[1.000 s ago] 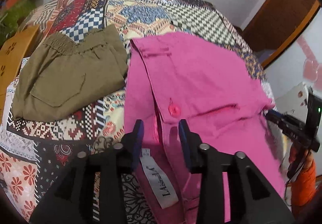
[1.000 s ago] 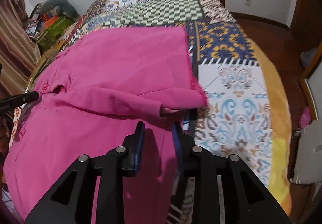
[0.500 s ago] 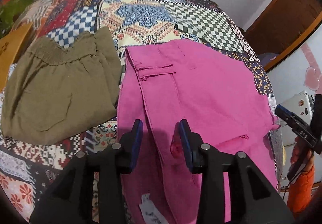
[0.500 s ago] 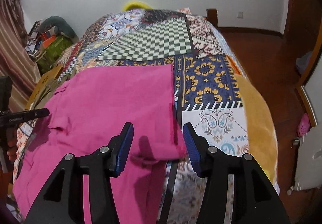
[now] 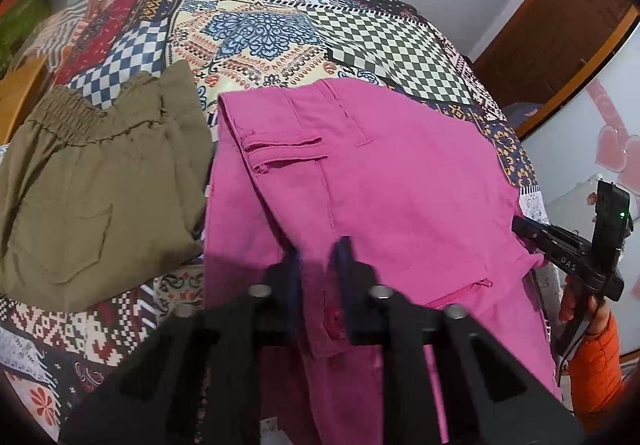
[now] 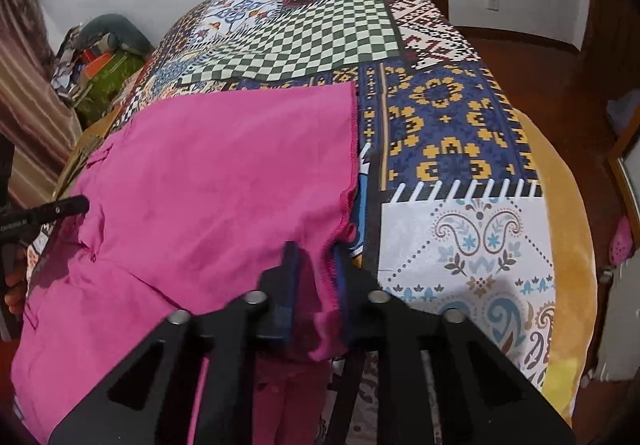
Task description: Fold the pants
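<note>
Pink pants (image 5: 380,173) lie folded on the patchwork bedspread (image 5: 260,33), back pocket up. My left gripper (image 5: 318,249) is closing on the waistband end near the button, and its pads pinch the pink cloth. In the right wrist view the pink pants (image 6: 224,165) spread leftward. There my right gripper (image 6: 314,249) is closing on the stitched hem corner, with cloth bunched between its pads. Each gripper shows at the edge of the other view: the right gripper (image 5: 524,227) at the pants' right side, the left gripper (image 6: 78,204) at their left.
Folded olive pants (image 5: 92,185) lie just left of the pink pair. The bedspread (image 6: 440,105) stretches to the right and far side, with a yellow blanket edge (image 6: 560,205). A pile of clutter (image 6: 100,61) sits by the curtain; wooden furniture (image 5: 560,25) stands far right.
Both grippers moved forward and down over the pink pants, and their jaws came together on the cloth: the left at the waistband, the right at the hem corner after first widening.
</note>
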A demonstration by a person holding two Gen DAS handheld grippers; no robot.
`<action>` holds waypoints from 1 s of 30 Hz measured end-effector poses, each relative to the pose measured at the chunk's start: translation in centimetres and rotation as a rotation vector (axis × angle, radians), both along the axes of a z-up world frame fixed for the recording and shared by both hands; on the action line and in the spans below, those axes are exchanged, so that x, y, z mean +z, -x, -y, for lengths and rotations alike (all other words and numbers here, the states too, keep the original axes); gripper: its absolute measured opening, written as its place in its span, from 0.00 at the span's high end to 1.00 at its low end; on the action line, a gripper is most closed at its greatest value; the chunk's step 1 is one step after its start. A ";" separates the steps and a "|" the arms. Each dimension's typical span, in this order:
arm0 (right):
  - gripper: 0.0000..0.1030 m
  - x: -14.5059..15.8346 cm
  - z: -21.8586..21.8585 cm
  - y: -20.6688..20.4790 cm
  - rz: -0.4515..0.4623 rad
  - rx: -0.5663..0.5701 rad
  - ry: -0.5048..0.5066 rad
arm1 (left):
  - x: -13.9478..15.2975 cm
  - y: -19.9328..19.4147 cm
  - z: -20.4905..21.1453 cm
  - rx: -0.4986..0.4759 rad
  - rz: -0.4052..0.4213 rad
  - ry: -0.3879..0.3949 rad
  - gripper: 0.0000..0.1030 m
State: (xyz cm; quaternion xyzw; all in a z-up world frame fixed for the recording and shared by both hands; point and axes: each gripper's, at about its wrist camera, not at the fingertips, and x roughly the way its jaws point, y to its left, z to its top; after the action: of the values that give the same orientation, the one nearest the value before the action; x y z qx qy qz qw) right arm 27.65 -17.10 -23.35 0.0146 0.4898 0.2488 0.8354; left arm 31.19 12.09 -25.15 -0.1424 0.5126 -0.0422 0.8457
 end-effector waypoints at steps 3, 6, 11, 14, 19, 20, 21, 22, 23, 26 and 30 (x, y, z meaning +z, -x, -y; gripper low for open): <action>0.94 0.4 0.1 0.0 0.046 0.001 0.018 | 0.1 0.1 0.0 -0.004 0.015 -0.019 0.93; 0.95 1.0 -0.4 -0.4 0.087 0.029 0.051 | 0.4 0.5 -0.1 -0.011 0.035 -0.041 0.94; 0.96 1.8 -1.1 -1.4 0.160 0.047 0.090 | 1.8 1.6 -0.6 0.013 0.089 -0.100 0.96; 0.96 2.3 -1.4 -2.0 0.197 0.042 0.098 | 2.3 1.7 -1.1 0.019 0.101 -0.096 0.96; 0.96 1.3 -1.9 -2.7 0.179 0.041 0.114 | 1.0 0.6 -0.7 0.005 0.060 -0.124 0.96; 0.96 1.0 -1.8 -2.7 0.173 0.040 0.118 | 0.7 0.3 -0.8 0.012 0.058 -0.138 0.96; 0.98 0.7 -1.6 -2.7 0.170 0.035 0.128 | 0.5 0.2 -0.9 0.019 0.056 -0.134 0.96; 0.98 0.5 -1.4 -2.8 0.168 0.022 0.143 | 0.5 0.1 -1.3 0.032 0.058 -0.114 0.96; 0.98 0.4 -1.2 -2.9 0.158 0.016 0.140 | 0.5 0.2 -1.6 0.043 0.061 -0.096 0.96; 0.98 1.0 -0.6 -3.4 0.142 0.002 0.080 | 0.4 0.6 -2.2 0.067 0.064 -0.078 0.96; 0.98 1.8 -1.2 -3.6 0.152 0.006 0.046 | 0.1 0.7 -1.6 0.050 0.047 -0.122 0.96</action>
State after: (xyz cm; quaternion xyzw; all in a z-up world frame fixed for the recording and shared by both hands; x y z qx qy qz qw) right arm 31.24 -15.94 -21.50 -0.0248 0.4308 0.2404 0.8695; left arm 30.52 13.68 -25.02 -0.1022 0.4905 0.0069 0.8654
